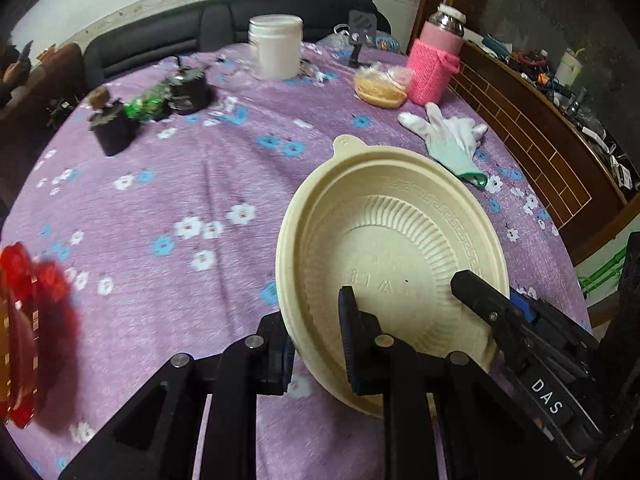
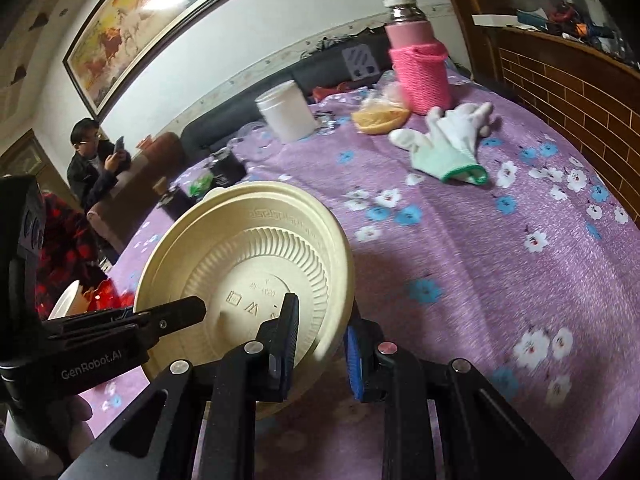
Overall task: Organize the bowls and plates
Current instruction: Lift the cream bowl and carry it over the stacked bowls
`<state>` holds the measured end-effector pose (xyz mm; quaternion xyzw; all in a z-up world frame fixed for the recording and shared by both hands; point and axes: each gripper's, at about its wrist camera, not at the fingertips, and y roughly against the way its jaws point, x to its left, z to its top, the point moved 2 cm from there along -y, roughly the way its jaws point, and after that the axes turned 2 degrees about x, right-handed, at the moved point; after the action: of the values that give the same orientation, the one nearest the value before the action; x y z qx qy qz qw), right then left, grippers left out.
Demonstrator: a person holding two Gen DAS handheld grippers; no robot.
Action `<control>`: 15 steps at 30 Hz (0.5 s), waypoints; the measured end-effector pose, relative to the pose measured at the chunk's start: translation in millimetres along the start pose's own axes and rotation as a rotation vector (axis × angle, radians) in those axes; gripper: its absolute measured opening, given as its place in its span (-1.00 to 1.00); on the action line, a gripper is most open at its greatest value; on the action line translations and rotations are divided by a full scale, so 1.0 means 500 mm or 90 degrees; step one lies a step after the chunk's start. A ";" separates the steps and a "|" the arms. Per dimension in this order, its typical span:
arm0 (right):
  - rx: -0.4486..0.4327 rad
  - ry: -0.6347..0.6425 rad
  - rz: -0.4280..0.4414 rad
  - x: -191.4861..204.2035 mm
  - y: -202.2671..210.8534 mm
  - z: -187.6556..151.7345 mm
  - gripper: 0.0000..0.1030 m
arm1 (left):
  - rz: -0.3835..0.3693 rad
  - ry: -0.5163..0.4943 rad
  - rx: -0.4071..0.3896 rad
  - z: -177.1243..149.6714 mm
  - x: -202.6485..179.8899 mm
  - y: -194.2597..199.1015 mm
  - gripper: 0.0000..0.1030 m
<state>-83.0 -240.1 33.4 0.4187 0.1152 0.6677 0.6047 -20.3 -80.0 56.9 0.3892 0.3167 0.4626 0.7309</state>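
1. A cream plate is held tilted above the purple floral tablecloth, gripped from two sides at once.
2. The left gripper is clenched on the plate's near rim: one finger is seen inside the ribbed dish, the other behind the rim, outside it.
3. In the left wrist view, the right gripper is seen reaching in from the right, its tip lying against the plate's inner face.
4. In the right wrist view, the right gripper is closed on the plate at its right edge, one finger on the ribbed face, the blue-padded one behind the rim.
5. The left gripper is seen there entering from the left, its tip over the plate's centre.
6. Farther back on the cloth, well apart from the plate, a white glove, a pink knitted flask and a white jar are seen.
7. A red object is seen blurred at the left edge.
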 end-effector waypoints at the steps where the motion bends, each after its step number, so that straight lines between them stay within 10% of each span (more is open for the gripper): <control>1: 0.001 0.002 0.003 0.009 0.004 -0.002 -0.55 | 0.004 0.002 -0.008 -0.006 0.008 0.014 -0.63; 15: -0.003 0.101 0.037 0.210 0.052 -0.030 -0.54 | 0.013 0.077 -0.095 -0.089 0.145 0.182 -0.63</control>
<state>-103.5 -146.2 85.1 0.3662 0.1488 0.7165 0.5748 -69.0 23.6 105.7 0.3083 0.3212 0.5148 0.7326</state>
